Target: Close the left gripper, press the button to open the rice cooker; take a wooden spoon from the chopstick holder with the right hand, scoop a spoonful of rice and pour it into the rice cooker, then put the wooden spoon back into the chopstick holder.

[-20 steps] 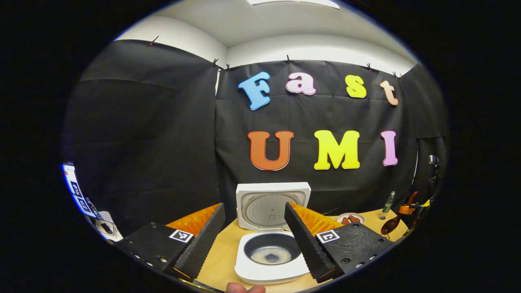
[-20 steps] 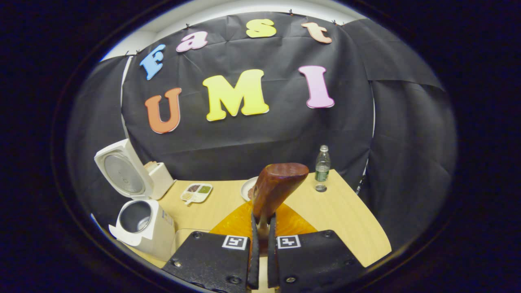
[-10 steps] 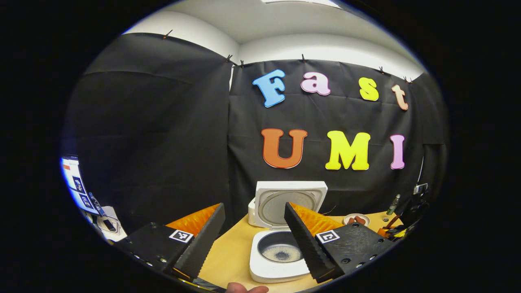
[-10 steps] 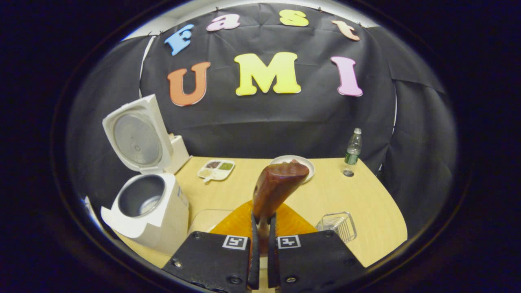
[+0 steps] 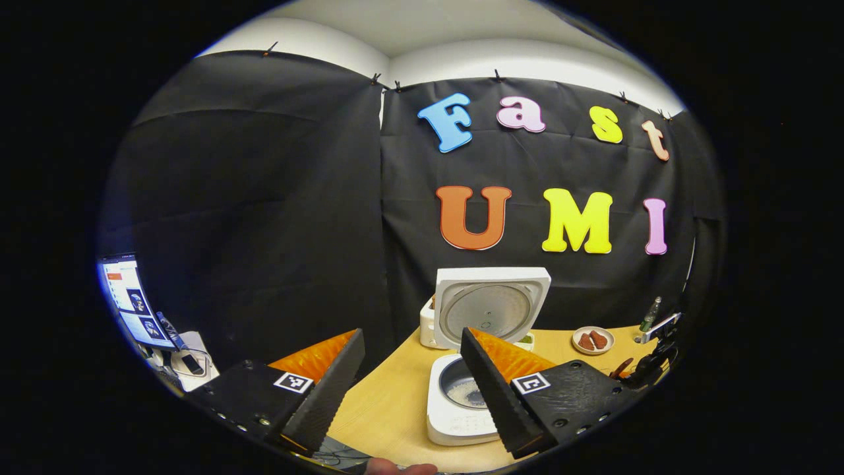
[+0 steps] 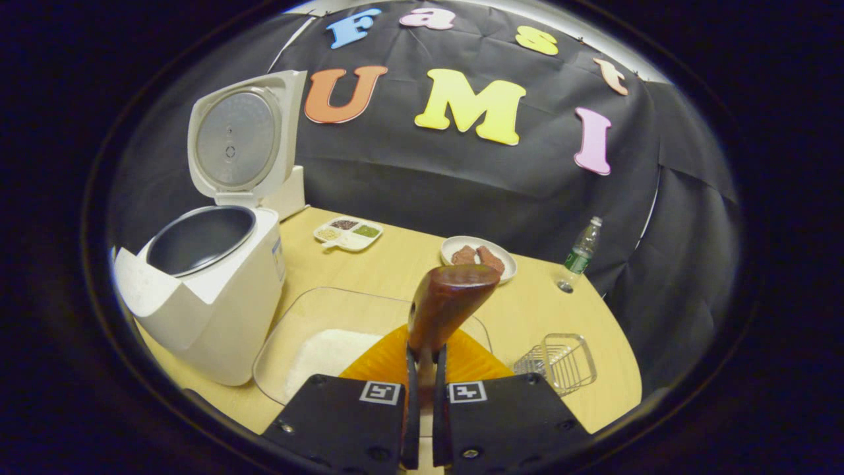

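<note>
Had right gripper (image 6: 422,422) pinching dark-brown wooden spoon (image 6: 448,303) by handle, bowl up. Left gripper (image 5: 412,382) spread, idle. Clear glass dish of white rice (image 6: 330,353) just below; white rice cooker (image 6: 198,290) lid up, some rice in pot. Judged spoon-return step: next, reach for wire-mesh chopstick holder (image 6: 557,363).

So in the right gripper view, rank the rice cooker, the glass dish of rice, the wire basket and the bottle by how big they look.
1. Rice cooker
2. Glass dish
3. Wire basket
4. Bottle

The bottle stands farthest from the camera, so its real size against the basket is unsure.
</note>
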`<state>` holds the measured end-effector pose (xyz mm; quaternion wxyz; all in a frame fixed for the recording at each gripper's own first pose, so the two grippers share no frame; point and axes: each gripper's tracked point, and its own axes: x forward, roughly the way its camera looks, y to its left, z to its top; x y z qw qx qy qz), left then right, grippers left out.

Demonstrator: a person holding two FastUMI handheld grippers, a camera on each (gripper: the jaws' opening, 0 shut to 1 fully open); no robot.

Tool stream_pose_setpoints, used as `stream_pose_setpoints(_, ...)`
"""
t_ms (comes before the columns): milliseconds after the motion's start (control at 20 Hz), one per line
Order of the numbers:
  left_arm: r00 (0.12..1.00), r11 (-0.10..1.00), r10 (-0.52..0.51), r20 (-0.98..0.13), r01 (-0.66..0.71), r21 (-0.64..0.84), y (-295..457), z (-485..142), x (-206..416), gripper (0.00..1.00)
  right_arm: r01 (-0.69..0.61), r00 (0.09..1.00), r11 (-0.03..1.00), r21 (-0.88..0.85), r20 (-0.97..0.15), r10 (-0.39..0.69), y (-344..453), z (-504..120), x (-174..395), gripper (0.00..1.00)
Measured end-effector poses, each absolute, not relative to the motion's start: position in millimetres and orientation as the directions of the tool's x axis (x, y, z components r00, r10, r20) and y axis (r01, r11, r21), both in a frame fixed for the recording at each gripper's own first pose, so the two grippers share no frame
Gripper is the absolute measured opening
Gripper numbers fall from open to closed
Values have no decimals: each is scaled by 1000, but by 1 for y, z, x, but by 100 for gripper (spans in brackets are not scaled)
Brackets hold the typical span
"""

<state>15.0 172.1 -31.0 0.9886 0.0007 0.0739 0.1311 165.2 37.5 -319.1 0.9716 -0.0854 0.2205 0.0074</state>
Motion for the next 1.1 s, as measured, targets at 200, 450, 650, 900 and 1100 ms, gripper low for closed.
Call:
stream_pose_setpoints(200, 951, 964, 265, -163, -265, 17, 175, -37, 14, 94, -79, 872, 996, 43, -481, 90, 71, -327, 160, 13)
stream_pose_setpoints(450, 950, 964, 265, -165, -266, 16, 175, -36, 12, 94, -9, 838, 954, 301, -518, 171, 84, -327, 161, 13)
stream_pose_setpoints(650, 950, 963, 268, -162, -268, 20, 172, -35, 11, 94, 61, 813, 870, 488, -530, 240, 83, -326, 159, 13)
stream_pose_setpoints(900, 950, 963, 268, -159, -267, 27, 162, -30, 9, 94, 144, 804, 753, 642, -519, 289, 64, -324, 165, 13)
stream_pose_setpoints(1100, 953, 965, 261, -154, -260, 27, 148, -26, 10, 94, 186, 815, 681, 708, -498, 295, 38, -315, 170, 13)
